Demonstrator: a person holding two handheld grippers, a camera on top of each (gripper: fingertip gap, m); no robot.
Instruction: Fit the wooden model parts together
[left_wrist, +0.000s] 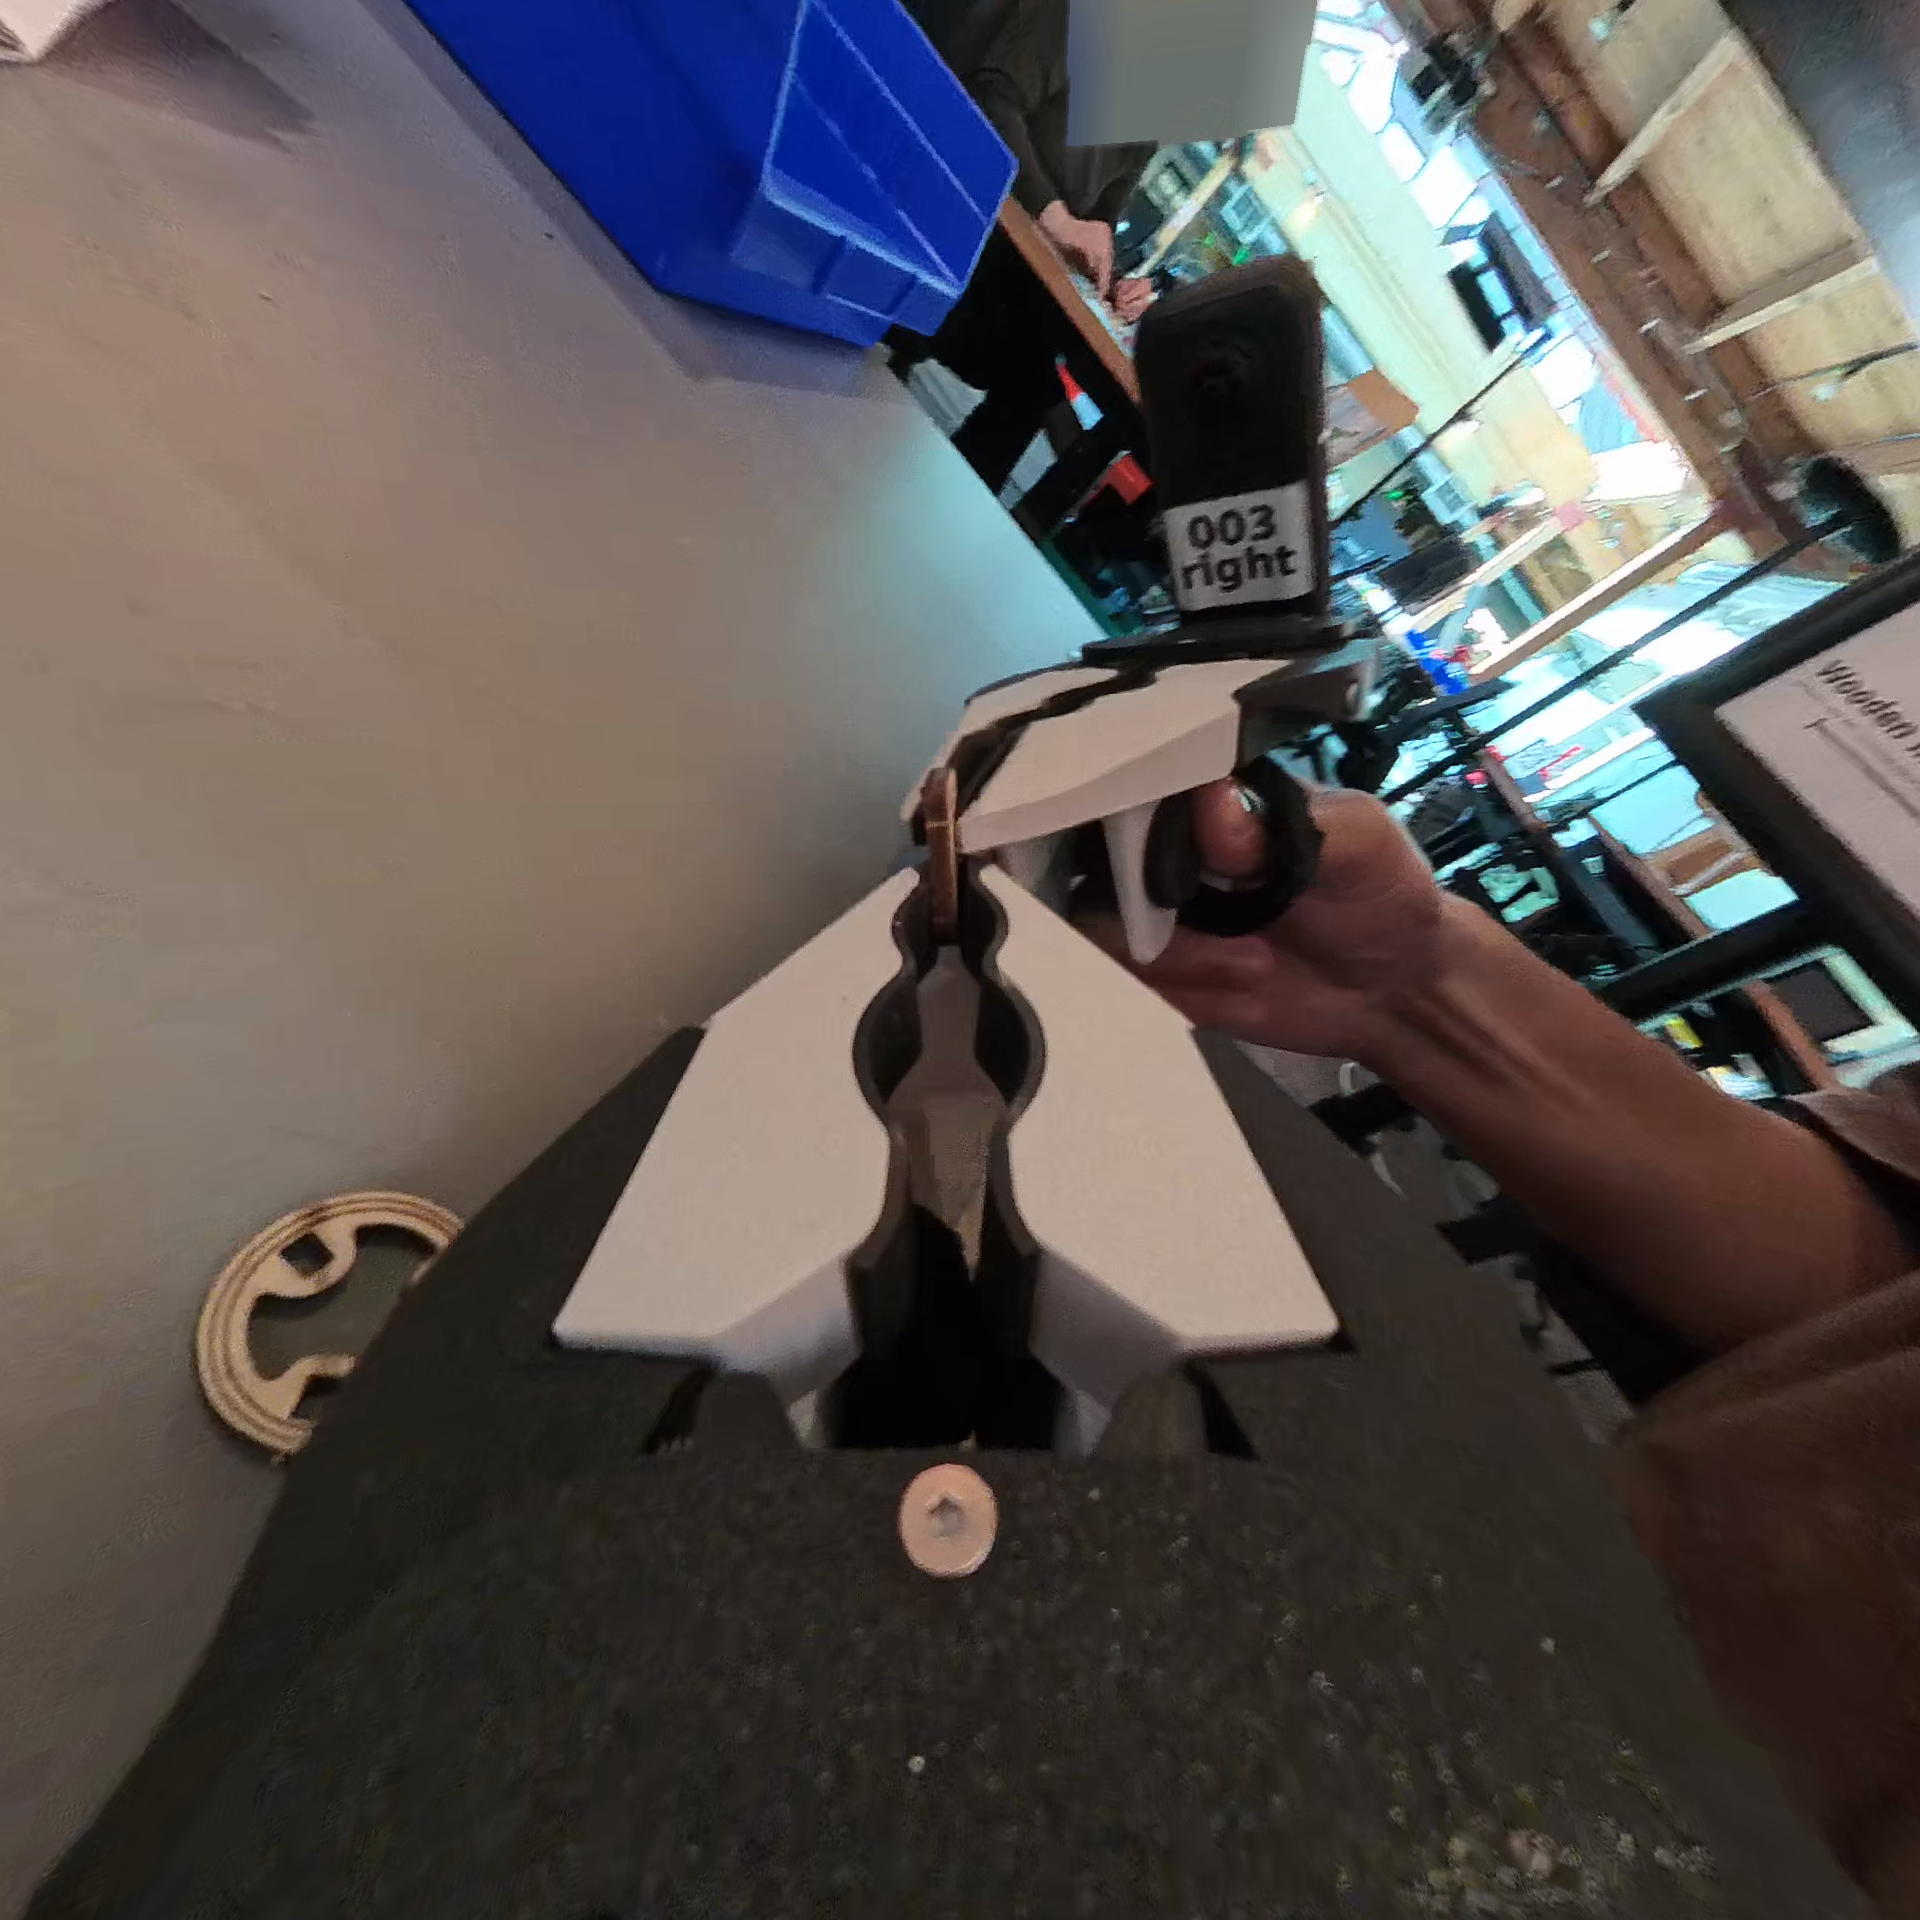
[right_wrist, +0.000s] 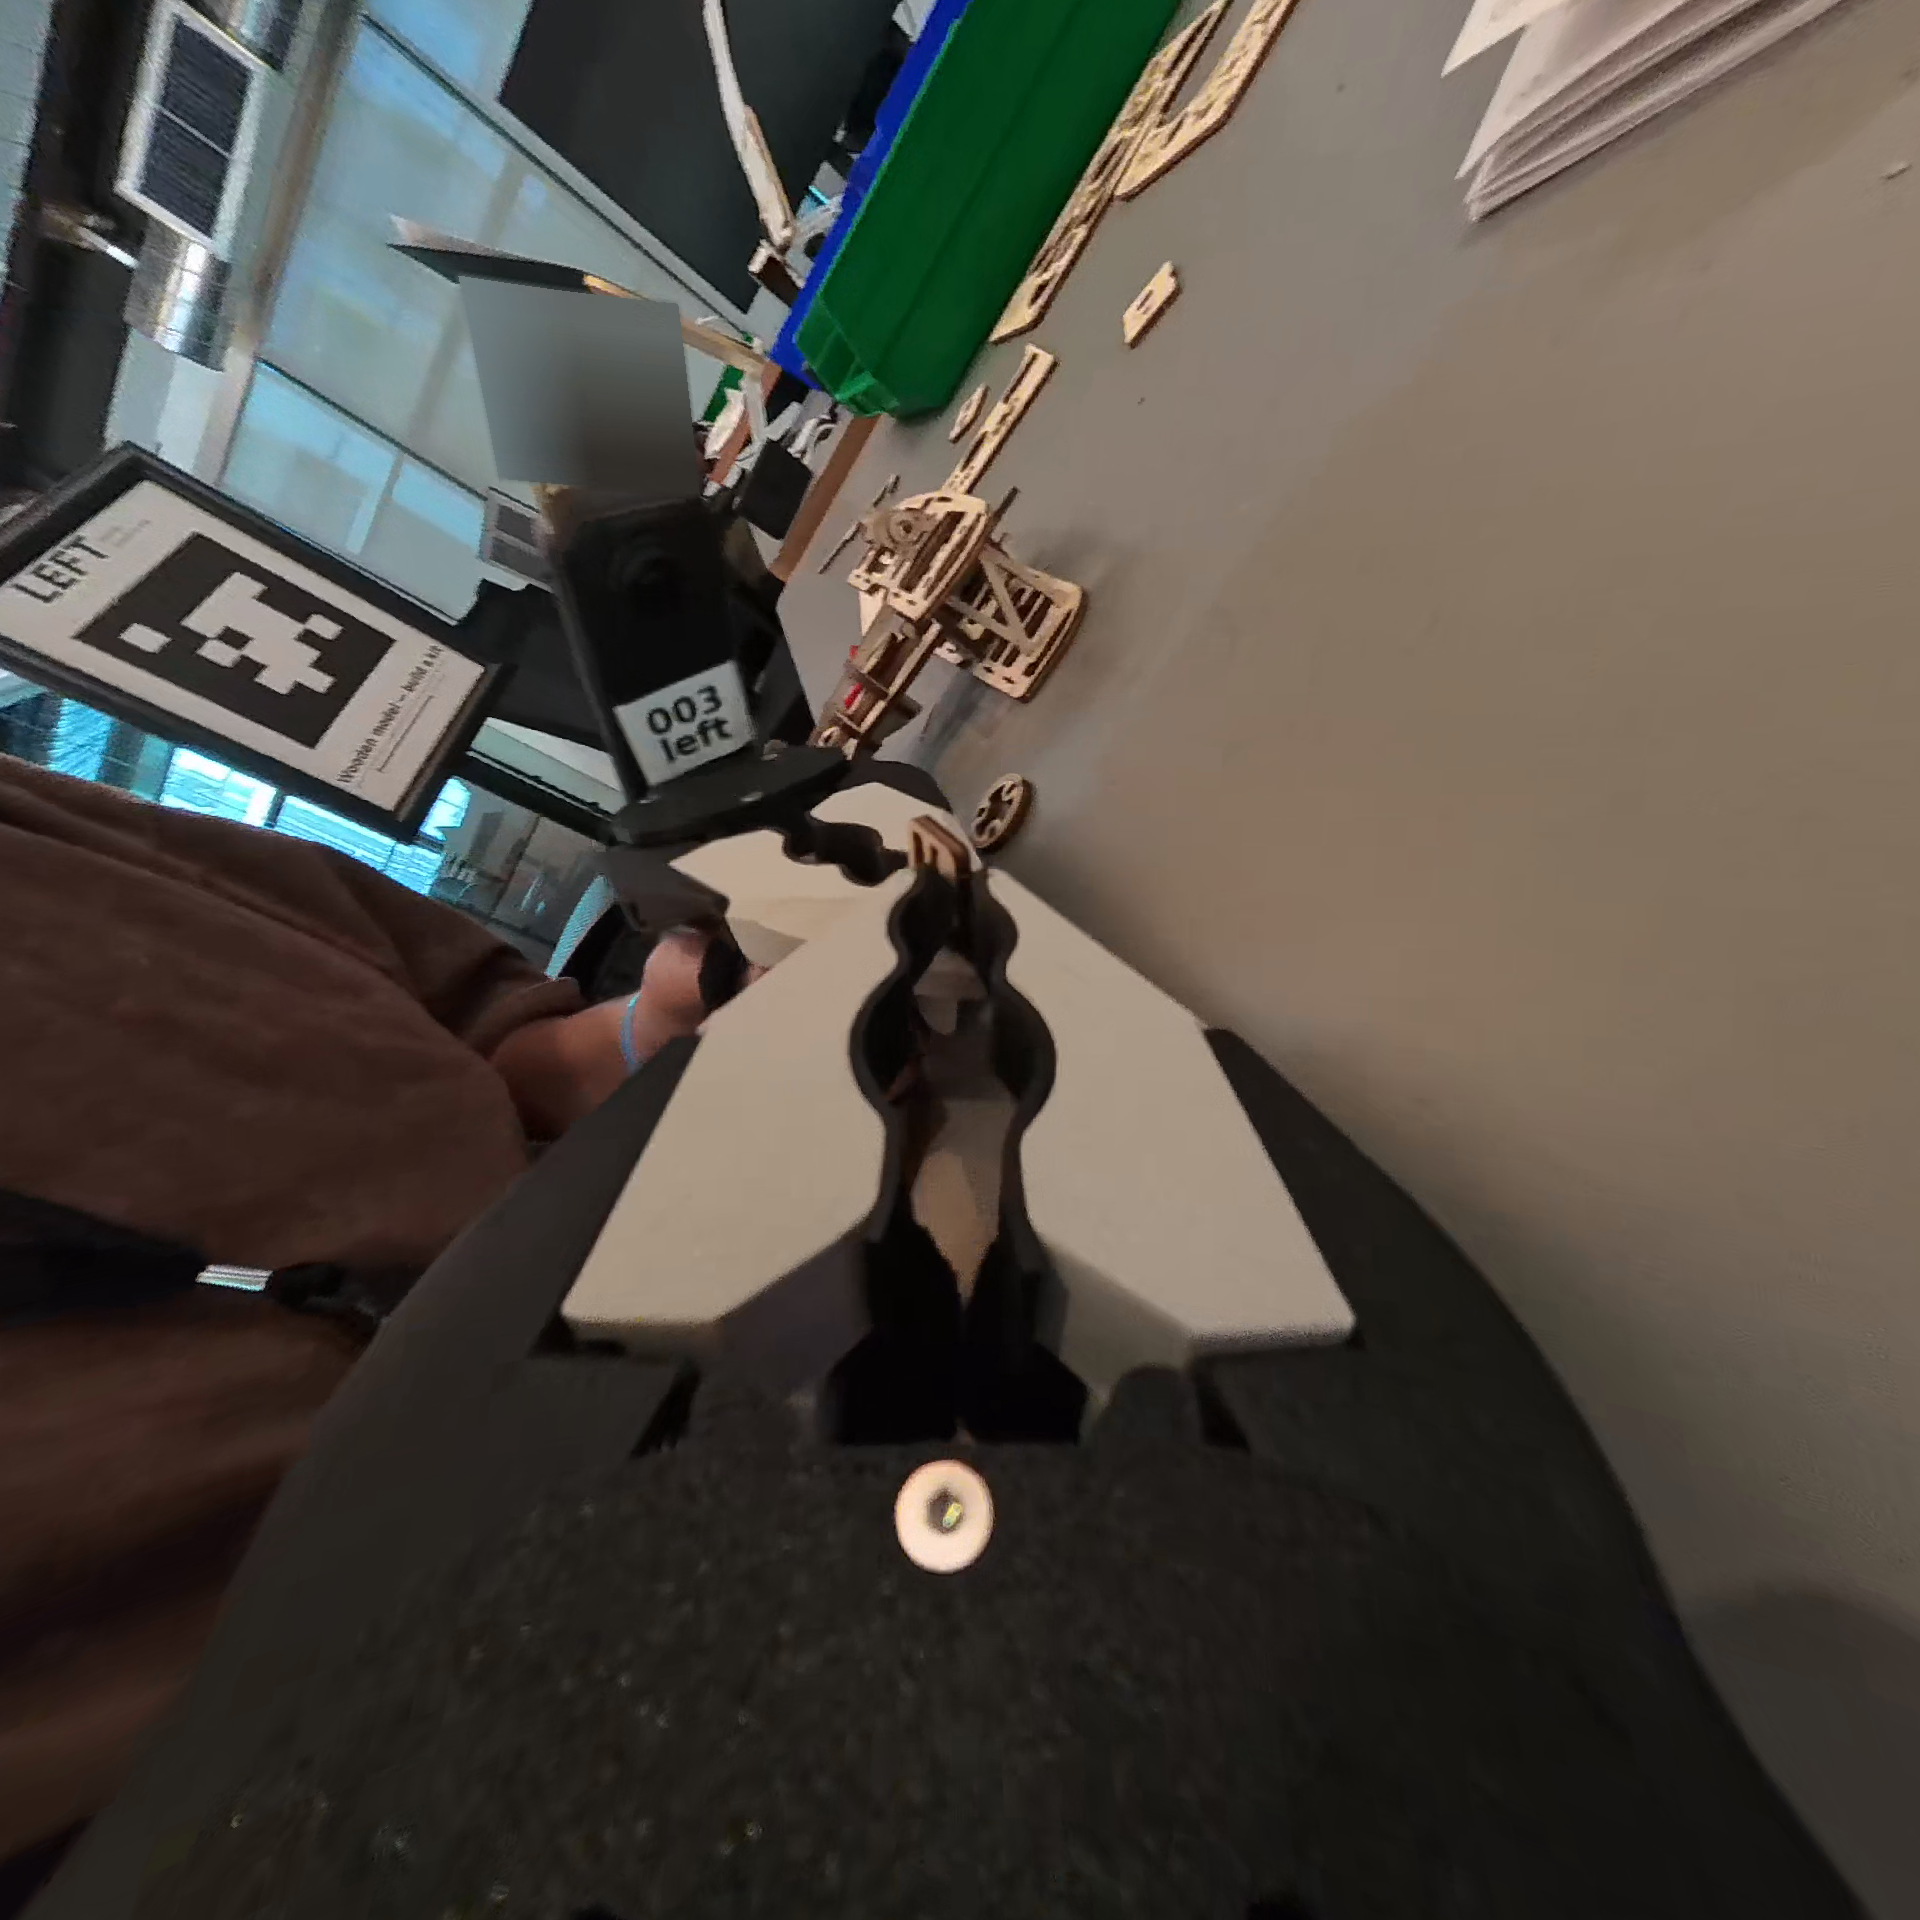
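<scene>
— Grey tabletop (right_wrist: 1455, 935) first: half-built pale wooden lattice model (right_wrist: 961, 603) lying well apart from both tools, small spoked wooden wheel (right_wrist: 1000, 810) nearer, flat round plywood ring with cut-outs (left_wrist: 301, 1314) off to one side.

— And mid-air: white-fingered left gripper (left_wrist: 940, 904) meeting white-fingered right gripper (right_wrist: 940, 883) tip to tip, each nipped narrow on one small thin wooden piece (left_wrist: 941, 852), possibly two pieces already mated; too edge-on to tell.

— Mid-fit, then. Next: aligning tab with slot, pressing gently.

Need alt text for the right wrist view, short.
The right gripper and left gripper meet tip to tip, pinching a small flat wooden piece above a grey table. Behind lie a half-built wooden model and a green bin.
</scene>
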